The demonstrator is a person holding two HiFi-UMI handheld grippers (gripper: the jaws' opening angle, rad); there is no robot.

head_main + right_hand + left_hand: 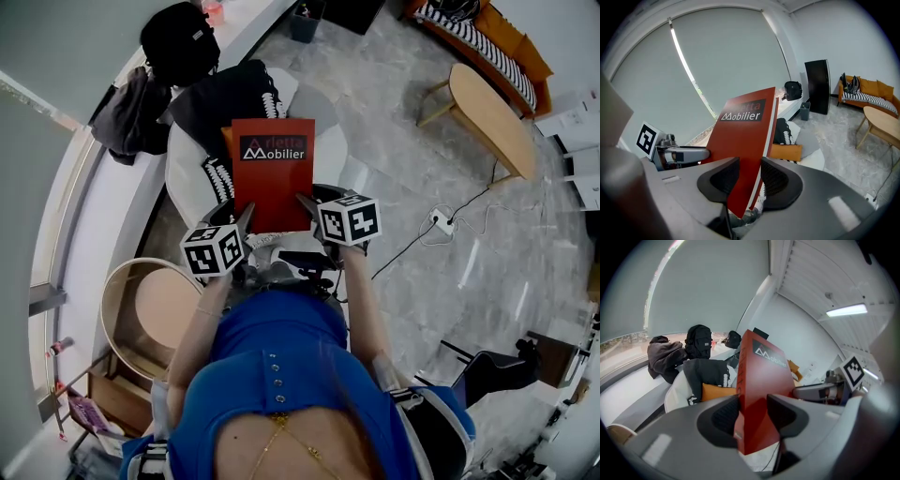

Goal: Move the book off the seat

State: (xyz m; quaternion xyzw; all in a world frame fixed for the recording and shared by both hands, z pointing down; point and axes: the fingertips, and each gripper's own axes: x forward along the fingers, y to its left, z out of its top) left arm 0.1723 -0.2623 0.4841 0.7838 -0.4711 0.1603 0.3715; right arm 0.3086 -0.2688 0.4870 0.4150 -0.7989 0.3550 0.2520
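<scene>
- The white chair (185,178) lies directly beneath, its seat draped with dark clothes (230,98).
- The red book (273,173) hangs tilted above that seat.
- The left gripper (752,411) and right gripper (745,176) each clamp the book's lower edge. Held that low, it could pivot, slip and drop back.

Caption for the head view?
Left gripper and right gripper clamp the near corners of a red book, held over a white chair draped with black clothing.

Left arm (200,328) and right arm (364,300) reach forward side by side. Left tool (246,220) and right tool (307,206) tilt downward, each with jaws clamped on a bottom corner of the book (273,178).
</scene>
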